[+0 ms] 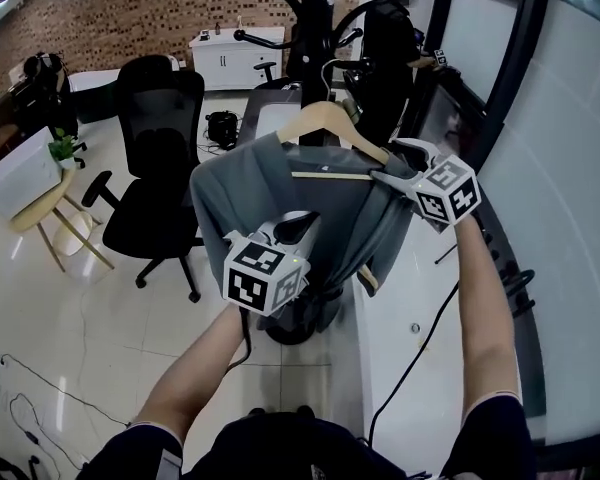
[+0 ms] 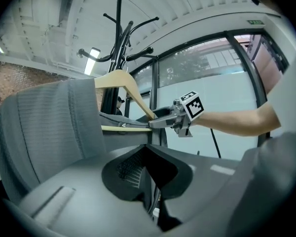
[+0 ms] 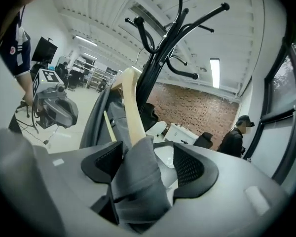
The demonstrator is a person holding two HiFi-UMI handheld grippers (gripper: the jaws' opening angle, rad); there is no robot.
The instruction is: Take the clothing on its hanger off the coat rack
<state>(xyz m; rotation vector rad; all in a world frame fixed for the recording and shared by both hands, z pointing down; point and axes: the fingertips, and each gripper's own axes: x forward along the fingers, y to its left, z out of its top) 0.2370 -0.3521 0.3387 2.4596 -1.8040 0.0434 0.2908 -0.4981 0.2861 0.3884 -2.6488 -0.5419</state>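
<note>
Brick wall and glass partition are closing in a bright office where a black coat rack [image 1: 315,28] is standing beside a black office chair [image 1: 160,148]. Hanging from the rack is a wooden hanger [image 1: 330,118], its wire hook [image 1: 327,73] apparently still sitting over one of the rack's arms, and a grey garment [image 1: 250,188] is draping from it.

The right gripper [image 3: 145,154] is reaching to the hanger's right end with its jaws spread wide. The cloth-covered shoulder and the wooden arm are lying between the jaws, but nothing is being squeezed. The left gripper [image 2: 148,149] is hovering at the garment's front with its jaws looking pressed together. Whether any fabric is caught in them is not clear.

The main risk is that the right gripper is not clamping anything. Lifting now would probably let the hanger slide through the gap or swing on its hook. Closing on bunched cloth alone, and missing the wood, could drag the garment off the shoulder while the hanger stays put. A sideways pull instead of a lift could snag the hook on the curved arm and rock the rack.
</note>
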